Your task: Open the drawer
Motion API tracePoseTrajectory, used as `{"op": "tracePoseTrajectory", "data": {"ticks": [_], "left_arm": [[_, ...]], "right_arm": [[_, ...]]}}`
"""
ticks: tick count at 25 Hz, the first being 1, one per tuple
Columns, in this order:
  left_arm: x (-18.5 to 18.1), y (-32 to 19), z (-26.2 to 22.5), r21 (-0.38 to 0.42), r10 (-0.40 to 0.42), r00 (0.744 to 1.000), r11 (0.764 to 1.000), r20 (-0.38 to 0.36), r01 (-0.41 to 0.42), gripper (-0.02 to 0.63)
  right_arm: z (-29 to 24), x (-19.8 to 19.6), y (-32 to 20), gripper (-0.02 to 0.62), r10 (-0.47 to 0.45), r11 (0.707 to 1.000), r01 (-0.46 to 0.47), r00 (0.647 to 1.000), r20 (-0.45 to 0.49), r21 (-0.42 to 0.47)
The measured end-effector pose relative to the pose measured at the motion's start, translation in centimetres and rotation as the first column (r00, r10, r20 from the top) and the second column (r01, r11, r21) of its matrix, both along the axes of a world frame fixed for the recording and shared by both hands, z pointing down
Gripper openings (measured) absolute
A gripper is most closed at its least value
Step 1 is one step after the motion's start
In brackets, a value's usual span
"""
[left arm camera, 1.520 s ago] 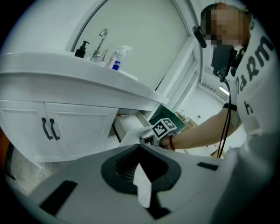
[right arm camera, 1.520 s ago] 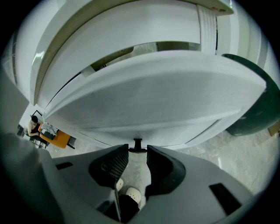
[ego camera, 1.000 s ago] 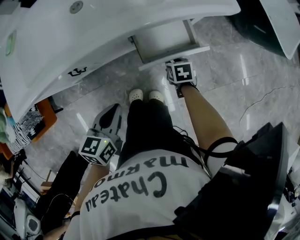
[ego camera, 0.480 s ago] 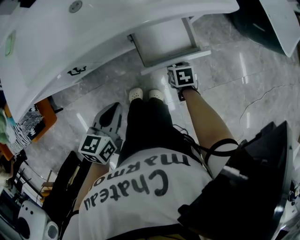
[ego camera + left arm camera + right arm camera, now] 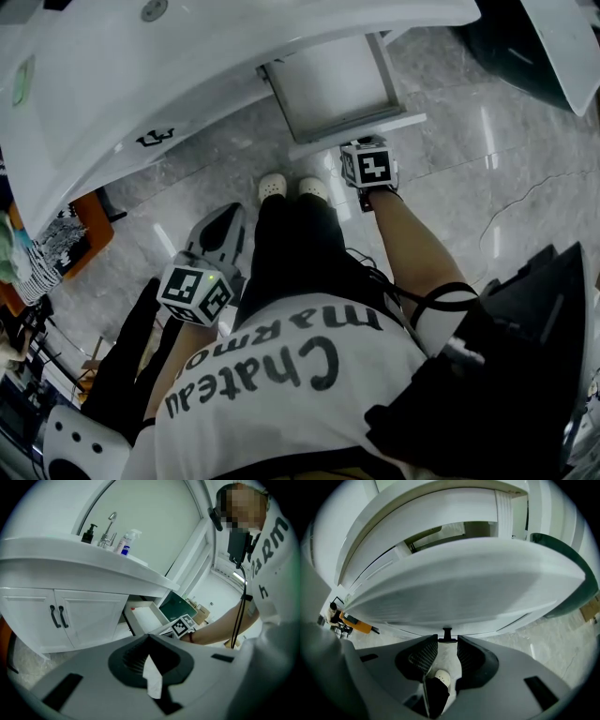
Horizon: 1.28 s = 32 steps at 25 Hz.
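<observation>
Clamping the small black handle (image 5: 447, 634) of the drawer (image 5: 330, 82) between the ribbed pads of the right gripper (image 5: 447, 642), with one jaw closed against each end of the pull. Showing, in the right gripper view, the white drawer front (image 5: 459, 590) across the middle of the frame above the jaws. Showing also, through the gap at lower centre, a pale shoe (image 5: 441, 677) on the marbled floor (image 5: 543, 644). Locating the drawer, in the head view, at upper centre: pulled well out from under the white vanity counter (image 5: 169, 75), bare interior exposed, front panel toward the lower edge of the opening. Placing the right gripper (image 5: 366, 155) just below that panel, marker cube (image 5: 373, 169) uppermost. Holding the left gripper (image 5: 223, 225) at lower left of the head view, well apart from the drawer and beside the person's dark trouser leg (image 5: 291, 253). Showing, in the left gripper view, the left gripper (image 5: 149, 638) with jaws closed together at the tips and nothing between them. Facing, in that view, two closed cabinet doors (image 5: 89, 616) with black pulls (image 5: 57, 617) at left and the open drawer at centre. Registering on the counter, at upper left, a faucet (image 5: 108, 527), a spray bottle (image 5: 126, 543) and a dark dispenser (image 5: 87, 533).
</observation>
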<state>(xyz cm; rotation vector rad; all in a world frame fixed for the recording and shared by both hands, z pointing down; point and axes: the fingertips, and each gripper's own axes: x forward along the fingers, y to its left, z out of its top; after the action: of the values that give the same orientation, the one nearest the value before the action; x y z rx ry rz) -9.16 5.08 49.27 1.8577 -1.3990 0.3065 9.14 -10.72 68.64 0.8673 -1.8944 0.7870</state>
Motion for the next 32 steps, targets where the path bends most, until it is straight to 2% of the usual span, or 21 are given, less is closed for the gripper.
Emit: {"op": "tracePoseTrajectory", "data": {"ticks": [11, 18, 22, 26, 29, 32], "left_arm": [[0.0, 0.6, -0.2, 0.000, -0.020, 1.000, 1.000, 0.005, 0.020, 0.009], [0.4, 1.1, -0.9, 0.012, -0.043, 0.999, 0.999, 0.008, 0.043, 0.009], [0.1, 1.5, -1.9, 0.022, -0.056, 0.998, 0.998, 0.030, 0.055, 0.009], [-0.8, 1.6, -3.2, 0.044, -0.078, 0.995, 0.996, 0.060, 0.076, 0.008], [-1.3, 1.6, -4.1, 0.064, -0.093, 0.992, 0.994, 0.083, 0.088, 0.009], [-1.8, 1.5, -5.1, 0.078, -0.105, 0.989, 0.992, 0.103, 0.097, 0.008]], "right_arm": [[0.0, -0.1, 0.1, 0.132, -0.060, 0.998, 0.060, 0.998, -0.006, 0.019], [0.2, -0.2, 0.1, 0.132, -0.048, 0.999, 0.047, 0.999, 0.001, 0.027], [0.0, 0.1, -0.1, 0.132, -0.031, 0.999, 0.031, 0.999, -0.020, 0.028], [0.1, 0.4, 0.1, 0.138, -0.029, 0.999, 0.028, 0.999, -0.039, -0.033], [-0.4, 0.3, -0.3, 0.138, -0.061, 0.998, 0.060, 0.996, -0.063, -0.012], [-1.6, 0.6, -0.4, 0.143, -0.031, 0.999, 0.031, 0.998, -0.054, 0.004]]}}
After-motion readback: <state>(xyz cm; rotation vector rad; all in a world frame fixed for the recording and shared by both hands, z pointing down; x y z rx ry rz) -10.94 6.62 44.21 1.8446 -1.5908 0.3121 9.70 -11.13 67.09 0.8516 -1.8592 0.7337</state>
